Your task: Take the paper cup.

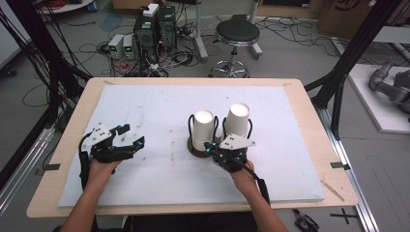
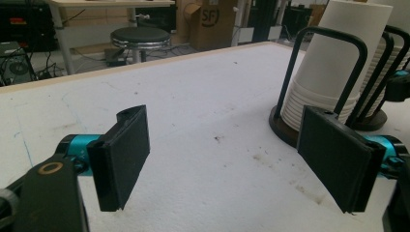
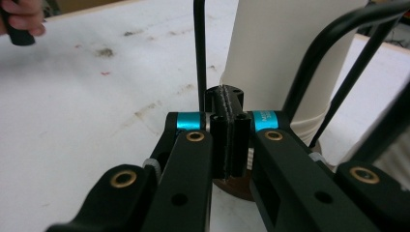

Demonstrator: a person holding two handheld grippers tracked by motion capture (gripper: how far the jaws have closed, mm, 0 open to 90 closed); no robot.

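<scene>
- Centre of the high view: two stacks of white paper cups point(image 1: 203, 129) stand upside down in black wire holders point(image 1: 218, 126) on the white board point(image 1: 159, 111).
- Right gripper point(image 1: 216, 148), jaws pressed flat together and gripping nothing, sits just below the left stack.
- Left gripper point(image 1: 131, 136), lower left, jaws wide apart and empty.

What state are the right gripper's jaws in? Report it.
Shut. In the right gripper view the right gripper has its two black pads pressed flat together with nothing between them, just in front of the cup stack in its wire holder.
</scene>
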